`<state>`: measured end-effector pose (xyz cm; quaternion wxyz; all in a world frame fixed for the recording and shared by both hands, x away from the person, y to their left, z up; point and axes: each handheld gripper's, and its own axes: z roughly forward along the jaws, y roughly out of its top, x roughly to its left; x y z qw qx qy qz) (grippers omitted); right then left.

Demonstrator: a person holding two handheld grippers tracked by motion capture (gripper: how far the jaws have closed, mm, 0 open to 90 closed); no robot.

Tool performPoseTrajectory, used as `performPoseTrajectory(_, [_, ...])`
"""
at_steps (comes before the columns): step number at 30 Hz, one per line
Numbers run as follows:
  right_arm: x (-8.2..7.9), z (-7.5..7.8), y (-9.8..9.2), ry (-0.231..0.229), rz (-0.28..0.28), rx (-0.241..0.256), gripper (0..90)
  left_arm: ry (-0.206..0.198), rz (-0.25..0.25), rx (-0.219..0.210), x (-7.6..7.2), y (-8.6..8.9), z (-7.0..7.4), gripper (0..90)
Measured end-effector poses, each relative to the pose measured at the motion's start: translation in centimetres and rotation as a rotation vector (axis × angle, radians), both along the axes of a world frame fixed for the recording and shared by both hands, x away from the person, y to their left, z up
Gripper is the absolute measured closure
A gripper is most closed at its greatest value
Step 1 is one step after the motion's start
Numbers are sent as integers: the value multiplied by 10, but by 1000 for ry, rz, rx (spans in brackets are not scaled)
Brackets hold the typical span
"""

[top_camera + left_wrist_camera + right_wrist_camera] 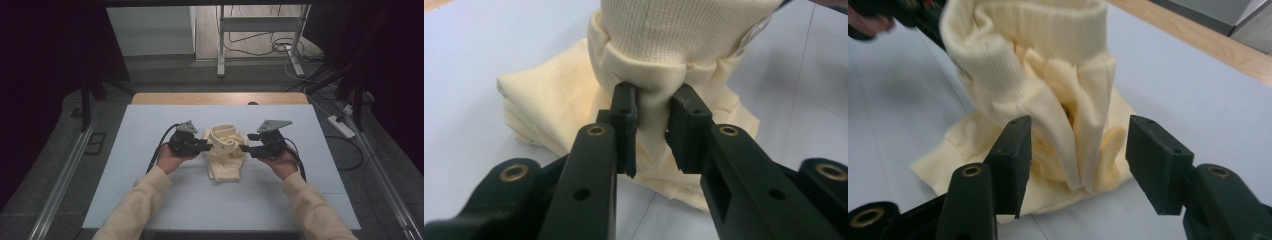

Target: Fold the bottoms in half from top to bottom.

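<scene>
A pale-yellow knitted cotton garment with a ribbed cuff (pixel 225 150) stands half-lifted at the middle of the light-blue table cover (pixel 150 130), its lower folds resting flat on the cover while its ribbed band is raised above them; the person's two black grippers flank it, one on each side. To the garment's left, the left gripper (pixel 206 145), held in a hand with a cream sleeve, has its jaws nipped tight on a gathered pleat of fabric just under the ribbed band; seen in the left gripper view, the cloth is squeezed into a narrow ridge between the left gripper's (pixel 653 130) two black pads (pixel 625 107), and that pinch appears to be what keeps the band upright rather than slumped on the pile. The garment (pixel 664 35) rises straight above the jaws there, with the loose folds spreading on the cover behind and below. To the garment's right, the right gripper (pixel 243 148) points in at the same height; in the right gripper view its (pixel 1078 150) jaws stand wide apart, one on either side of a hanging fold, with no pad touching the cloth; it looks positioned to take a second hold opposite the left one, so the band could be stretched or opened between the two. The garment (pixel 1048 65) there shows its ribbed band curled over at the top, leaning toward the far gripper. Beyond the garment, the wooden table edge (pixel 220 98) borders the cover.
</scene>
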<state>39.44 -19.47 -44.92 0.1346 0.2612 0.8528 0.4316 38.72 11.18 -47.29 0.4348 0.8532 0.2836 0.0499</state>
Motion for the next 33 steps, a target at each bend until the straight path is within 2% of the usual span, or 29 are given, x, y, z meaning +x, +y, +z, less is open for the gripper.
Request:
performPoseTrajectory(3, [5, 9, -2, 13, -12, 48, 440, -3, -3, 4, -1, -2, 0, 739])
performPoseTrajectory(10, [20, 13, 17, 31, -16, 29, 444, -3, -11, 5, -1, -4, -1, 737])
performPoseTrajectory(11, [22, 13, 20, 40, -14, 30, 466, -1, -12, 5, -1, -4, -1, 736])
performPoseTrajectory(16, [27, 5, 27, 102, -2, 9, 695, 3, -10, 11, -3, -3, -2, 729])
performPoseTrajectory(19, [27, 2, 24, 148, 9, 26, 747, 17, -14, 6, -3, -2, -4, 712])
performPoseTrajectory(22, [24, 1, 21, 152, 21, 17, 755, 29, -16, 11, -4, -2, -5, 639])
performPoseTrajectory(25, [17, 1, 19, 146, 33, 2, 756, 29, 0, 26, -6, -1, -4, 505])
performPoseTrajectory(27, [13, 0, 17, 142, 37, -5, 756, 30, 8, 22, -8, 2, -3, 451])
performPoseTrajectory(33, [5, -7, 13, 151, 46, -13, 755, 19, 37, -7, -18, 18, 5, 393])
